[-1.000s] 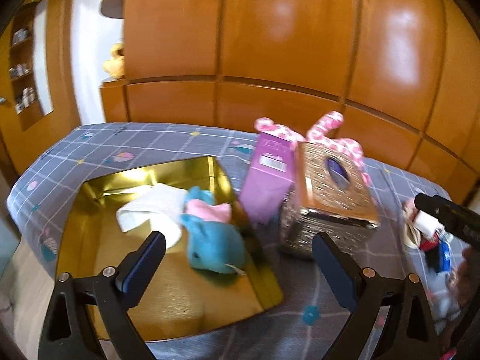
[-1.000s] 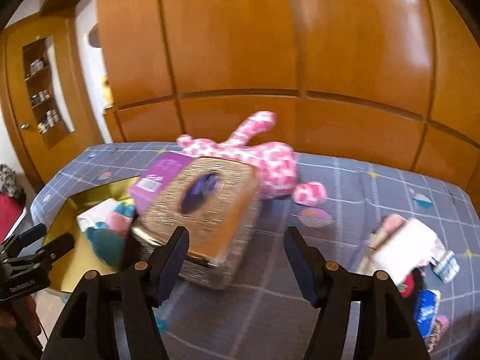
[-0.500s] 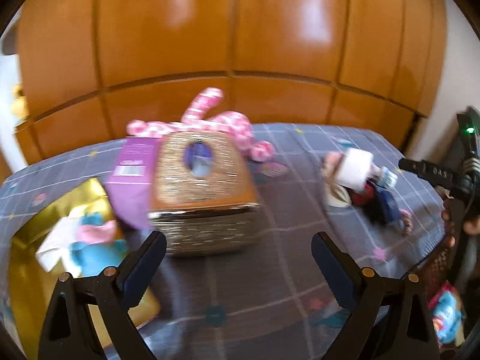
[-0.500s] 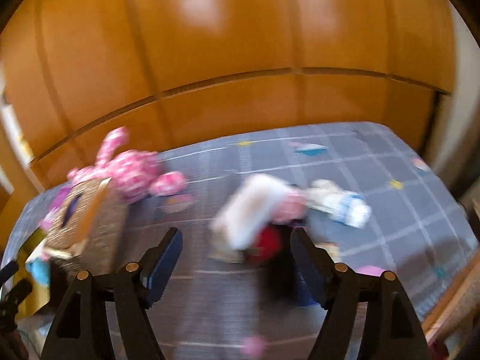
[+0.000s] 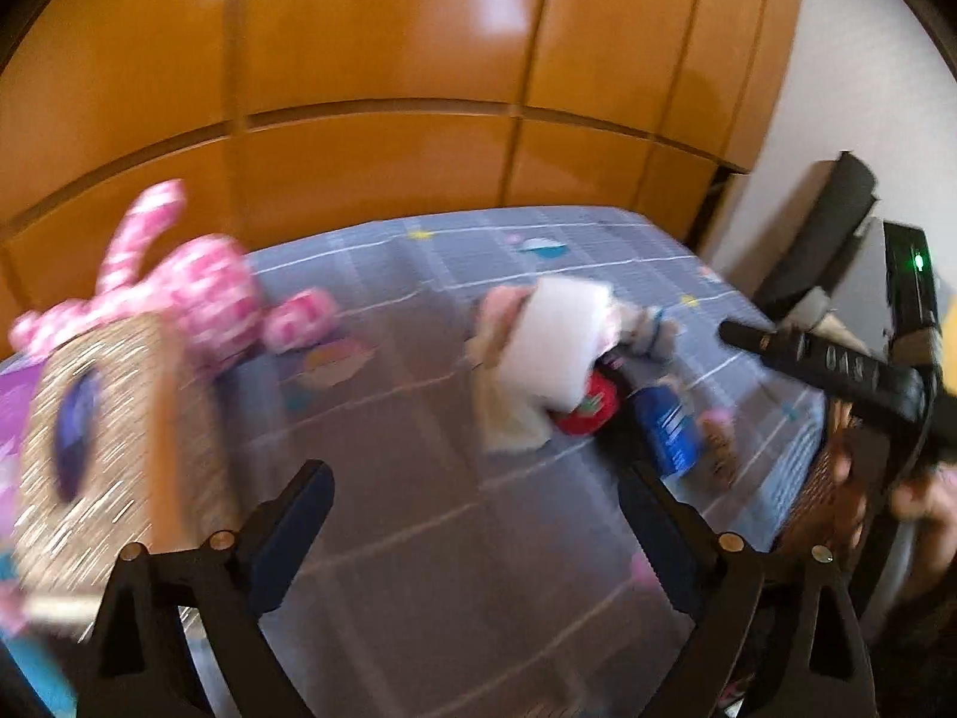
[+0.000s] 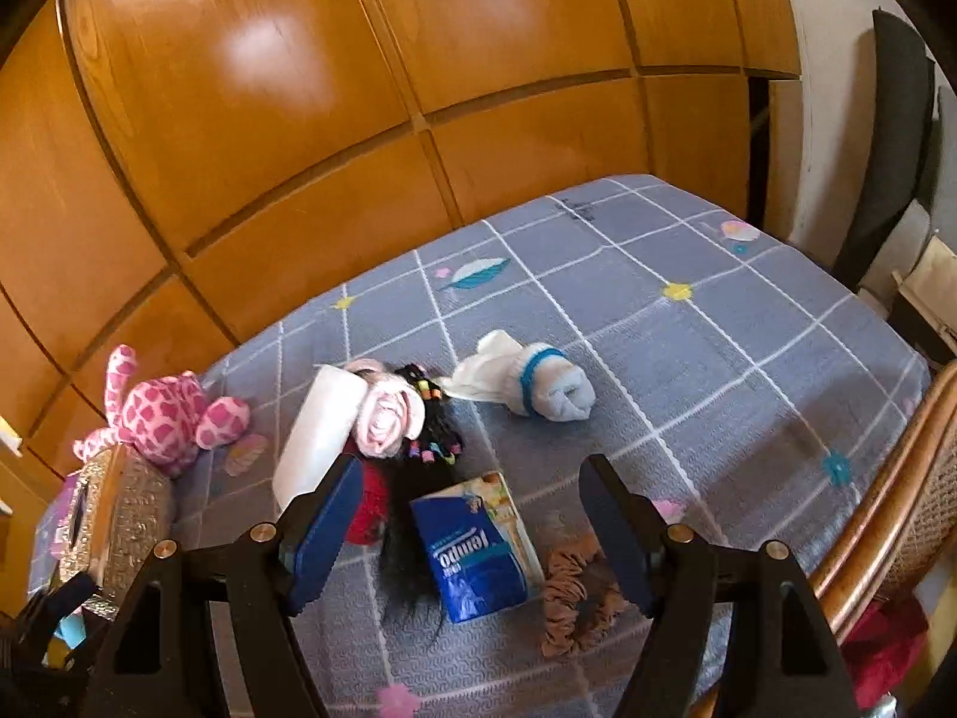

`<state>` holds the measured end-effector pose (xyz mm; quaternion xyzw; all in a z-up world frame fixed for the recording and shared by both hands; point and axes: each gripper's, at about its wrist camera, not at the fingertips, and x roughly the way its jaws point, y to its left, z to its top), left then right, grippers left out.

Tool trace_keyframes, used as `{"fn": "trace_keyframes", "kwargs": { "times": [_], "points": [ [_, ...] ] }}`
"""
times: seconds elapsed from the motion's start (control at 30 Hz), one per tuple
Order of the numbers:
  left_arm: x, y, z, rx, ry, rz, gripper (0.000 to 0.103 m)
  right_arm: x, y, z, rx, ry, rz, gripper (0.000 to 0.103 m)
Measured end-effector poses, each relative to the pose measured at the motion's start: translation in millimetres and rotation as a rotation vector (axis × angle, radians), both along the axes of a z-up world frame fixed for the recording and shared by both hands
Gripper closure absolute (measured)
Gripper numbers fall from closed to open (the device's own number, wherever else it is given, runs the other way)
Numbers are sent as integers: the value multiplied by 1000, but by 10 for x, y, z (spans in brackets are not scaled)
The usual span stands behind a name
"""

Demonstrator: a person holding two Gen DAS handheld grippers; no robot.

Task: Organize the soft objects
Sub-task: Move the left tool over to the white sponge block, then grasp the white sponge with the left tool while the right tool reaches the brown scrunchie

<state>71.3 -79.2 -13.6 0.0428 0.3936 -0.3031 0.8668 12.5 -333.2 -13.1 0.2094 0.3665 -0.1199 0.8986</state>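
A pile of soft things lies on the grey checked bedspread: a white paper roll, a rolled pink sock, a rolled white and blue sock, a blue tissue pack, a brown stocking and a red item. My right gripper is open and empty just above the tissue pack. My left gripper is open and empty over bare bedspread, short of the pile. A pink spotted plush lies at the left.
A glittery tissue box stands left of my left gripper and also shows in the right wrist view. Wooden wall panels back the bed. A wicker chair stands at the bed's right edge.
Both views have swung right, away from the gold tray with the blue plush, toward the pile. My right gripper has come down close over the tissue pack. Both stay open.
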Motion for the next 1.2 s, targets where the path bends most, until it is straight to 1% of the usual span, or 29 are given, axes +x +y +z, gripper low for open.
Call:
{"fn": "trace_keyframes", "kwargs": {
  "times": [0.07, 0.2, 0.3, 0.47, 0.53, 0.6, 0.63, 0.67, 0.7, 0.77, 0.83, 0.87, 0.97, 1.03, 1.1, 1.17, 1.2],
  "points": [
    [167, -209, -41, 5, 13, -20, 5, -1, -6, -16, 27, -6, 28, 27],
    [466, -514, -136, 10, 47, -50, 5, -5, -15, -28, 50, -20, 40, 27],
    [641, -725, -209, 26, 56, -78, 5, -20, -43, -42, 80, -30, 43, 27],
    [812, -1022, -385, 48, 92, -149, 5, -19, -126, -85, 159, -37, 42, 27],
    [875, -1091, -455, 55, 99, -158, 5, -26, -174, -112, 193, -40, 35, 27],
    [935, -1124, -515, 46, 118, -164, 8, -35, -208, -130, 217, -46, 27, 27],
    [959, -1132, -544, 38, 132, -175, 23, -38, -215, -134, 223, -48, 27, 27],
    [971, -1148, -572, 43, 145, -186, 48, -42, -218, -136, 226, -50, 28, 27],
    [983, -1150, -593, 56, 155, -191, 45, -39, -217, -136, 228, -50, 29, 27],
    [946, -1107, -575, 32, 146, -187, 47, -37, -221, -133, 224, -50, 29, 27],
    [880, -1010, -492, 6, 135, -180, 47, -44, -216, -122, 217, -53, 25, 27],
    [826, -922, -425, -13, 127, -166, 47, -50, -216, -117, 215, -57, 22, 27],
    [658, -656, -279, -34, 95, -118, 46, -51, -250, -128, 230, -54, 10, 27],
    [516, -491, -246, -20, 76, -89, 46, -47, -276, -149, 250, -46, 2, 27],
    [360, -348, -277, 17, 61, -63, 46, -36, -288, -163, 260, -36, 4, 27],
    [217, -210, -338, 54, 63, -42, 46, -2, -275, -179, 260, -10, 16, 27],
    [137, -124, -387, 70, 76, -20, 46, 32, -268, -198, 264, 14, 31, 27]
  ]
}}
